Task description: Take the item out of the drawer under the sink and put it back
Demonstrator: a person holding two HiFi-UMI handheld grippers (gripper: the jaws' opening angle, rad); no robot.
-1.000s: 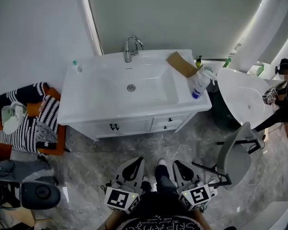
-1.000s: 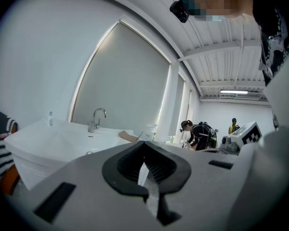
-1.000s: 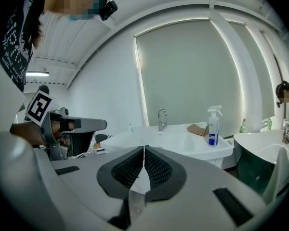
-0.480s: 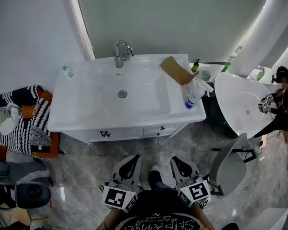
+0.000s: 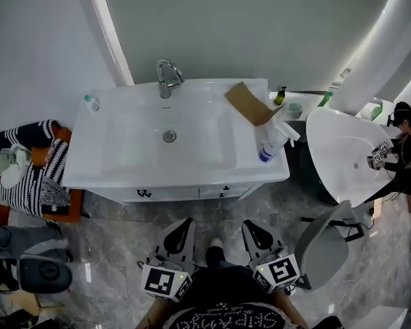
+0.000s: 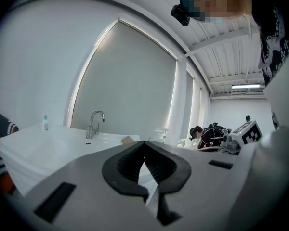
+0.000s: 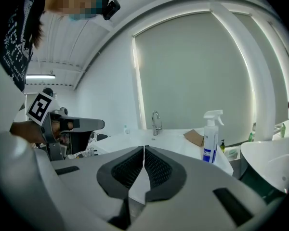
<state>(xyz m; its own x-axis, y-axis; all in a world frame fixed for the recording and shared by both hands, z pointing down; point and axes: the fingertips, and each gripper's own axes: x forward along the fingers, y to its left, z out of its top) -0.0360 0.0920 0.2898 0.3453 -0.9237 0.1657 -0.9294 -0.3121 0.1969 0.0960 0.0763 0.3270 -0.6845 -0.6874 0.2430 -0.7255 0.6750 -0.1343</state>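
The white vanity (image 5: 89,177) with its sink basin (image 5: 192,142) and chrome faucet (image 5: 166,78) stands ahead of me. Under its front edge the drawers (image 5: 222,192) are pushed in; what lies inside is hidden. My left gripper (image 5: 185,223) and right gripper (image 5: 249,225) hang side by side low in the head view, close to my body and well short of the vanity. Both are shut with nothing between the pads. The left gripper (image 6: 144,143) points toward the faucet (image 6: 95,123). The right gripper (image 7: 144,148) faces the countertop.
On the counter stand a spray bottle (image 5: 269,145), a piece of cardboard (image 5: 250,103) and a small bottle (image 5: 91,103). A grey chair (image 5: 325,242) and a white round table (image 5: 339,149) with a person (image 5: 405,139) are at the right. Striped cloth (image 5: 38,184) lies at the left.
The vanity has slid left and down in the head view and looks nearer, as I have stepped toward it. Both grippers stay shut and low.
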